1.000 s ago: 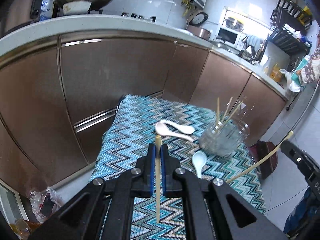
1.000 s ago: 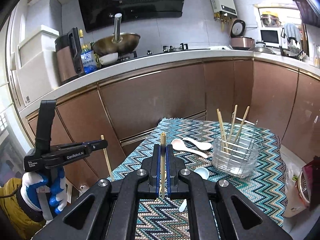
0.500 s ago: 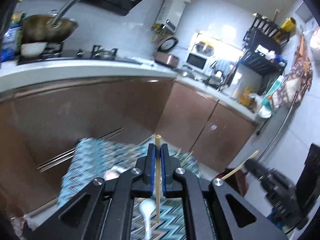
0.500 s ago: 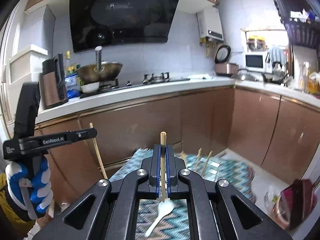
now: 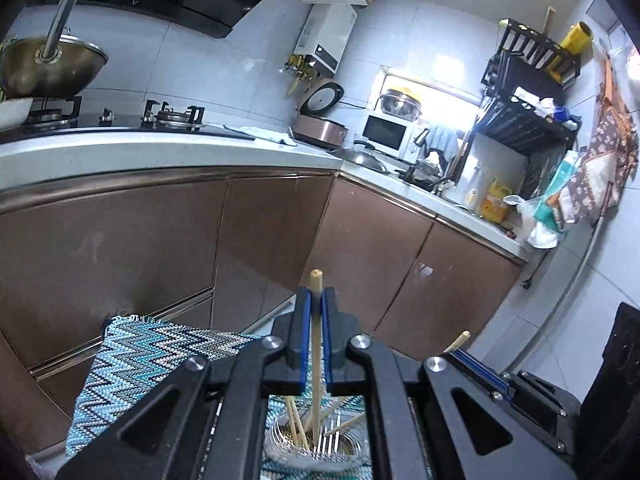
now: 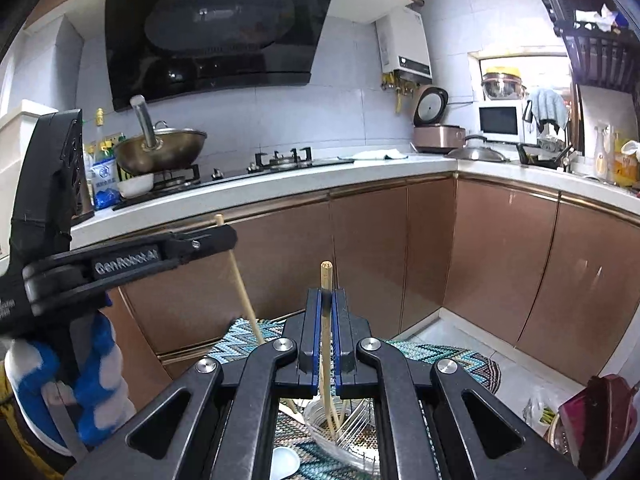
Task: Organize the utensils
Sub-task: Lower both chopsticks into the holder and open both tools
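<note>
Kitchen, left gripper [image 6: 224, 236] marked "GenRobot.AI", clamping chopstick [image 6: 240, 280]

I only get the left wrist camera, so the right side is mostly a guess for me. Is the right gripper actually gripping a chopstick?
Observer: Yes. The right gripper is shut on a chopstick that stands nearly upright between its pads.
Operator: Where does its lower end go?
Observer: It appears to reach down into the glass jar, among the other chopsticks standing there.
Operator: Any utensil outside the jar?
Observer: A white spoon lies beside the jar, to its left in the right wrist view.
</note>
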Motion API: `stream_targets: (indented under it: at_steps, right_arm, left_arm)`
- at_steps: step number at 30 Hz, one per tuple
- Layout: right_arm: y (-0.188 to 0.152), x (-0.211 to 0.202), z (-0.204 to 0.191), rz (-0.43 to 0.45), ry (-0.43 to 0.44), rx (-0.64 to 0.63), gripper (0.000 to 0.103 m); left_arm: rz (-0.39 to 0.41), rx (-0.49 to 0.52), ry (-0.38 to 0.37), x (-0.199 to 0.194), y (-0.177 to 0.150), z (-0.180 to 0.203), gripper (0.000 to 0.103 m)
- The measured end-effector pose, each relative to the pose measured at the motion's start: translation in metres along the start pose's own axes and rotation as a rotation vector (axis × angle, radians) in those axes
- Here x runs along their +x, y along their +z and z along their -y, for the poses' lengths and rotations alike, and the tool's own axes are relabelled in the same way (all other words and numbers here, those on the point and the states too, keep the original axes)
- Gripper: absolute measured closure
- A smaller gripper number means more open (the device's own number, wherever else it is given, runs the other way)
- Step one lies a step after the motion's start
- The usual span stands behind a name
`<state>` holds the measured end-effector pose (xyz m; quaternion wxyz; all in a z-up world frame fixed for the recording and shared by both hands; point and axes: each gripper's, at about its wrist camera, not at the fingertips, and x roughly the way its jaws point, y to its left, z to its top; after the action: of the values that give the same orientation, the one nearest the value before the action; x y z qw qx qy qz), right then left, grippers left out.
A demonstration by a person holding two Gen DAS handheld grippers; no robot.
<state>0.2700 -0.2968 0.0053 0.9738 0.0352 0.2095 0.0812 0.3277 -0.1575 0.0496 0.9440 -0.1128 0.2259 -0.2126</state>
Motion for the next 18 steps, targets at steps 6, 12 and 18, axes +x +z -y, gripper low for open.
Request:
stream_targets:
  at_steps: [6, 12, 18]
  right_arm:
    - [-0.02, 0.03, 0.012, -0.051, -0.014, 0.005, 0.098]
    - [-0.039, 0.046, 0.015, -0.104, -0.018, 0.011, 0.098]
    - [-0.041, 0.04, 0.015, -0.097, -0.046, 0.019, 0.09]
  left_arm:
    - [-0.002, -0.018, 0.018, 0.032, -0.025, -0.007, 0.098]
    - [-0.06, -0.026, 0.024, 0.055, -0.048, -0.015, 0.098]
    - [-0.055, -0.008, 0.009, 0.041, -0.05, -0.016, 0.096]
